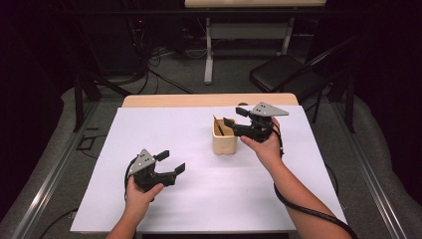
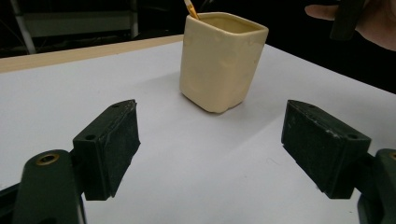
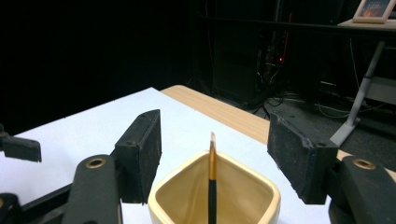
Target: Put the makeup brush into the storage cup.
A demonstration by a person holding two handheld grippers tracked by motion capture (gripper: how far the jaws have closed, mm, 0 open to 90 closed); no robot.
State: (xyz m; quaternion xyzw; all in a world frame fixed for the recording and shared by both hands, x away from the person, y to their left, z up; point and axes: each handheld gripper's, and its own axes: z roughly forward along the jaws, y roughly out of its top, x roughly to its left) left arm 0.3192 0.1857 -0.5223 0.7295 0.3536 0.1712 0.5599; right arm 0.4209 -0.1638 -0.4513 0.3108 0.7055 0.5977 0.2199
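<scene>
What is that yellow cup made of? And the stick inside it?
The cup looks like glazed ceramic: creamy, thick-walled, with a soft shine and slightly uneven sides, though smooth plastic is possible. The stick looks like a thin wooden pencil or brush handle: a dark painted shaft, an orange-gold band and a pale tip. It is too small to tell for sure.
</scene>
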